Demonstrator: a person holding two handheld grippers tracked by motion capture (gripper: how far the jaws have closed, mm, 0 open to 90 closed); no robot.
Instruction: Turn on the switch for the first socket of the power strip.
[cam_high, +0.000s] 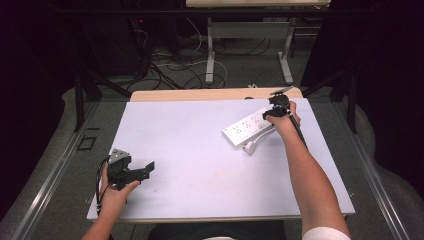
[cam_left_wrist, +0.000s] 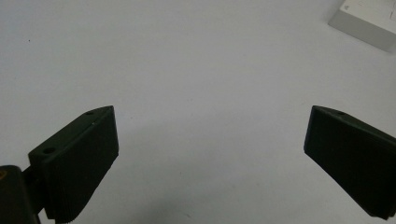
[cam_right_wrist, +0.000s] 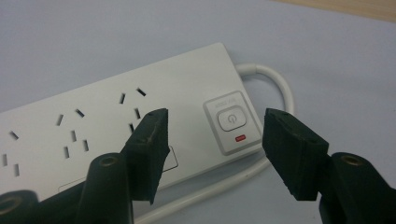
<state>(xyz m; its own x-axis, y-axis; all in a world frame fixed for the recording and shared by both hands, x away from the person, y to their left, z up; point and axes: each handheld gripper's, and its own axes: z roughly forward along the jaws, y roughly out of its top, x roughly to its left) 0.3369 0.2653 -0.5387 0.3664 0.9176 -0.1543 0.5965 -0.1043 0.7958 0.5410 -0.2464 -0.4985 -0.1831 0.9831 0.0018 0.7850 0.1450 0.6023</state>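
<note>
While the right tongs (cam_right_wrist: 215, 140) hang just above the switch end of a white power strip (cam_high: 249, 128), their jaws stand spread with nothing pinched between them: in the right gripper view the strip's power button (cam_right_wrist: 230, 118), with a small red mark below it, shows in the gap between the two black tips, and neither tip can be seen pressing on the plastic. The left tip sits over the strip's top face beside the nearest group of socket slots (cam_right_wrist: 133, 105); the right tip hangs past the strip's end, above the white cable (cam_right_wrist: 275, 81) that leaves that end, curves round and runs back along the strip's near side under the tongs. In the high view the right hand (cam_high: 284, 119) holds these tongs at the far right part of the pale surface (cam_high: 200, 150), with the strip lying slantwise just to their left and the cable's plug end (cam_high: 250, 146) resting just in front of the strip. The left tongs (cam_high: 148, 169) rest low at the near left of the surface, well apart from the strip, gripped by the left hand (cam_high: 116, 192). Their jaws are spread wide and hold nothing; in the left gripper view bare surface lies between them, and one corner of the power strip (cam_left_wrist: 369, 21) shows far ahead, beyond the right-hand jaw.
</note>
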